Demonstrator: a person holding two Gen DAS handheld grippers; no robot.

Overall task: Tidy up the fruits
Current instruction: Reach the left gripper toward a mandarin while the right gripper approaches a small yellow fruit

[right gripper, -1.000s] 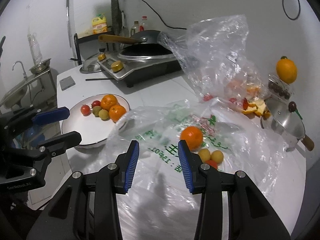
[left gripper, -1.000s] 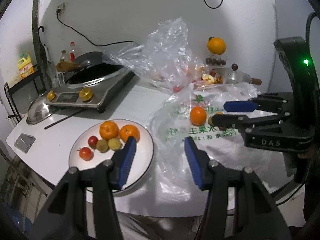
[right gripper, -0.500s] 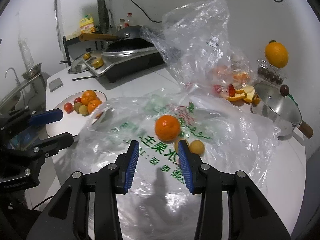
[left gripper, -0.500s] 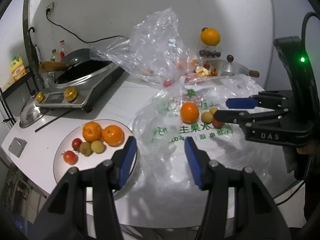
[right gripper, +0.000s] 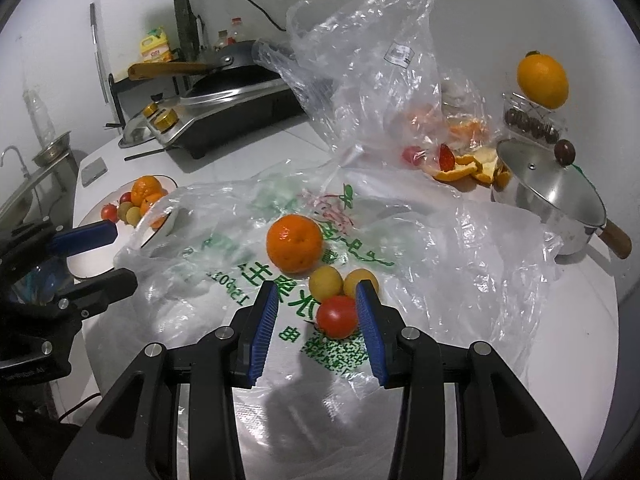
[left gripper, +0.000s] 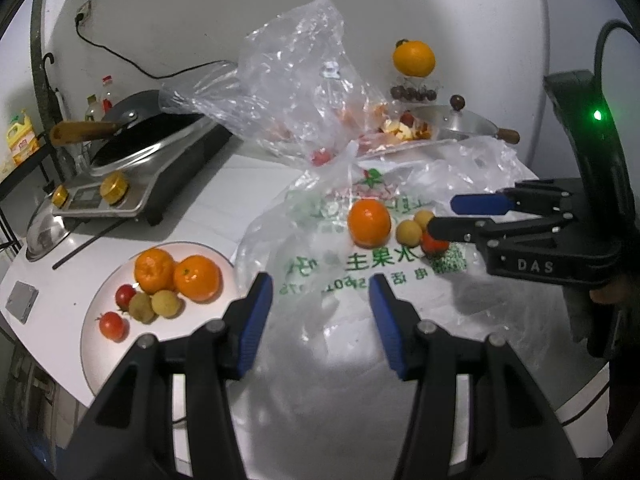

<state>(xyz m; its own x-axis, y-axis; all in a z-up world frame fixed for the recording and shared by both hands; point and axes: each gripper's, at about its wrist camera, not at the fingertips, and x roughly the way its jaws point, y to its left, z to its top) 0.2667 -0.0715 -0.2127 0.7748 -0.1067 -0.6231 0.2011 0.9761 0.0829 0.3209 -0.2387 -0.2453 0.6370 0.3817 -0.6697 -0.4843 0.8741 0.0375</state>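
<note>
White round table (right gripper: 560, 320) fills the frame; printed plastic bag (right gripper: 440, 248) spreads mid-frame, plate (left gripper: 100, 344) of fruit lower left. My right claw (right gripper: 317, 307) gapes wide around the tomato (right gripper: 337, 317); left claw (left gripper: 320, 300) hangs open, empty.

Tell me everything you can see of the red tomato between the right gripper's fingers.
The red tomato is small, round, glossy and smooth, apparently whole. It sits on the printed plastic bag, just in front of two small yellow fruits. The right hand-held gripper is open around it, its right blue pad close beside it; contact is unclear.
</note>
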